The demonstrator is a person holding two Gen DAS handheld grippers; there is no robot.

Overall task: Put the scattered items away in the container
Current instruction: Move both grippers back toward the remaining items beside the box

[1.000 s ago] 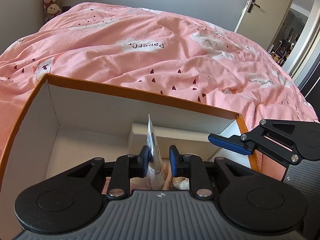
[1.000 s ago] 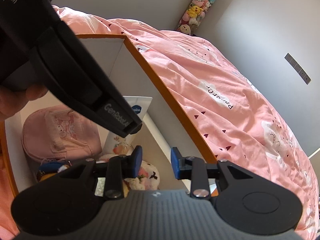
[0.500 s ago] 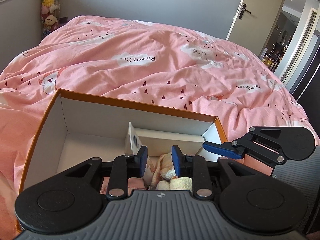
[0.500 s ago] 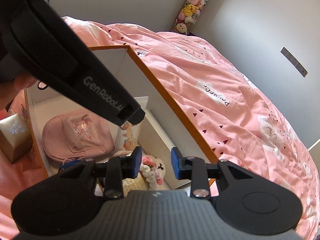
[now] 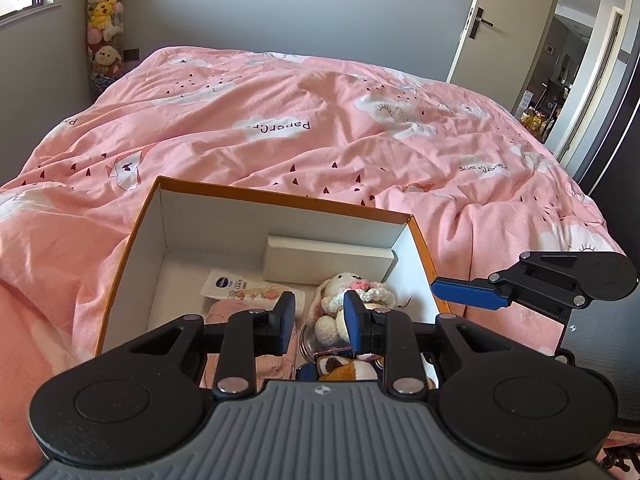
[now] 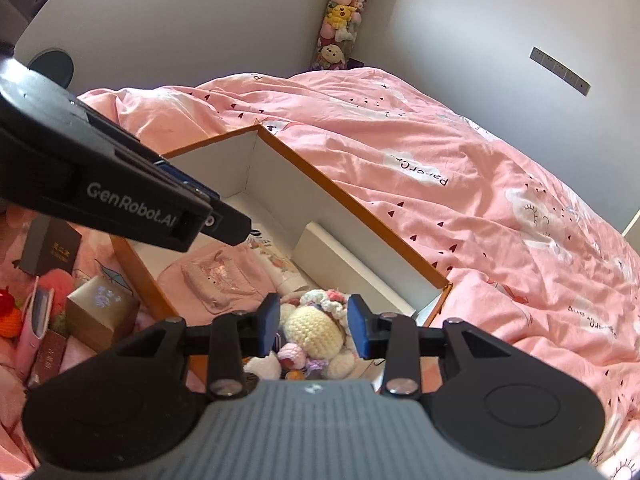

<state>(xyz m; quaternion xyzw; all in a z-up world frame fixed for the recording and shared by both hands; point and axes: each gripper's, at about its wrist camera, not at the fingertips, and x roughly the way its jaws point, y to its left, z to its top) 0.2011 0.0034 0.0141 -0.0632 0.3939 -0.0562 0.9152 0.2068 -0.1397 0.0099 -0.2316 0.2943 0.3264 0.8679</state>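
An orange-rimmed white box [image 5: 280, 196] [image 6: 352, 196] sits on the pink bed. Inside lie a white printed packet [image 5: 240, 288], a pink cap [image 6: 216, 280], a cream crochet bunny [image 5: 352, 292] [image 6: 316, 328], a white carton [image 5: 328, 260] and a brown-and-orange plush [image 5: 348, 370]. My left gripper [image 5: 320, 322] hovers above the box's near end, slightly open and empty. My right gripper [image 6: 314, 326] hangs over the bunny's corner. Its jaws are opening, with nothing between them. One of its blue fingers [image 5: 468, 294] shows at the box's right rim.
Left of the box, on the bed, lie a dark case [image 6: 52, 250], a beige box [image 6: 100, 304], a pink flat item [image 6: 34, 320] and an orange crochet piece [image 6: 10, 320]. A column of plush toys [image 5: 104, 28] stands in the corner. A door [image 5: 480, 24] is at the far right.
The left gripper let go of the white packet, which now lies flat in the box. Both grippers rose and drew back from the box. The right jaws spread wider.
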